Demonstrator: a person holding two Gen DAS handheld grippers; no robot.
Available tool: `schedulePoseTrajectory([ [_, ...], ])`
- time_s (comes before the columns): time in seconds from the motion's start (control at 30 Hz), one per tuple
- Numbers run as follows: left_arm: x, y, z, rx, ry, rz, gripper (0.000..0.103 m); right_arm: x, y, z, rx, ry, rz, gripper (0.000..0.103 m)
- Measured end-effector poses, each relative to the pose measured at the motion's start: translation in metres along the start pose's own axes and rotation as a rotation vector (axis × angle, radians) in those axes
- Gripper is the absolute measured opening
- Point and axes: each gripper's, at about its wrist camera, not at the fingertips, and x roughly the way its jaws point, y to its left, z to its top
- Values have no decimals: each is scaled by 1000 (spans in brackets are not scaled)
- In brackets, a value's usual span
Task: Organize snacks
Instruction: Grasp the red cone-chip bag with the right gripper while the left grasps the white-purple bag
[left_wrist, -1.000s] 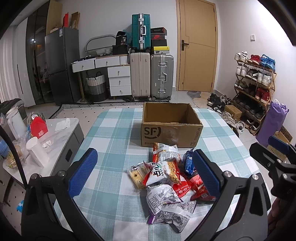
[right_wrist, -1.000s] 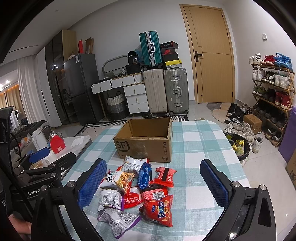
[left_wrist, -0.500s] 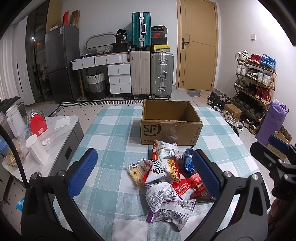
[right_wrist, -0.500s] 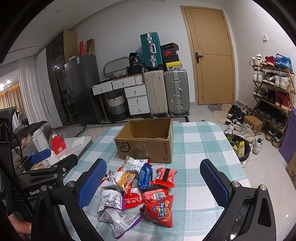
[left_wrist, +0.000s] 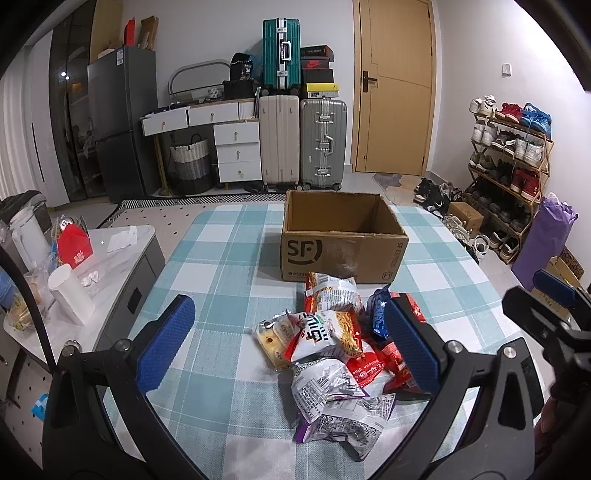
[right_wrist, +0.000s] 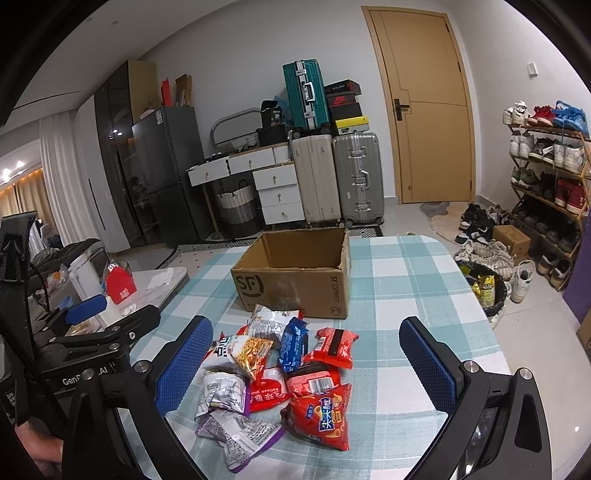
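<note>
A pile of snack packets (left_wrist: 332, 347) (right_wrist: 280, 380) lies on the checked tablecloth, in red, silver, purple, blue and yellow wrappers. Just behind it stands an open brown cardboard box (left_wrist: 343, 240) (right_wrist: 295, 273) marked SF, with nothing showing inside. My left gripper (left_wrist: 288, 343) hovers above the pile, open, its blue pads wide apart and nothing between them. My right gripper (right_wrist: 306, 362) is open too, held above the right part of the pile. Each gripper shows at the edge of the other's view.
A low grey side table (left_wrist: 122, 254) with a red box, cup and kettle stands left of the checked table (left_wrist: 221, 258). Suitcases, white drawers and a fridge line the far wall. A shoe rack (left_wrist: 509, 155) and a purple bag are at the right.
Both views have shifted slightly; the box and pile sit a little lower in the left wrist view. Both grippers stay open and nothing has been picked up.
</note>
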Motion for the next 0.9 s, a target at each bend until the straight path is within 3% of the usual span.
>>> schedulePoseTrajectory([
  [0.17, 19, 2, -11, -4, 27, -10, 102, 14, -8, -12, 16, 25, 99, 103],
  [0.5, 65, 24, -34, -35, 103, -23, 102, 60, -34, -46, 42, 152, 70, 103],
  [0.77, 88, 51, -57, -81, 148, -25, 102, 97, -43, -78, 32, 265, 106, 102],
  [0.83, 92, 57, -63, -96, 163, -29, 102, 104, -42, -85, 37, 290, 121, 98],
  [0.9, 92, 62, -67, -105, 176, -34, 102, 117, -43, -91, 37, 329, 126, 87],
])
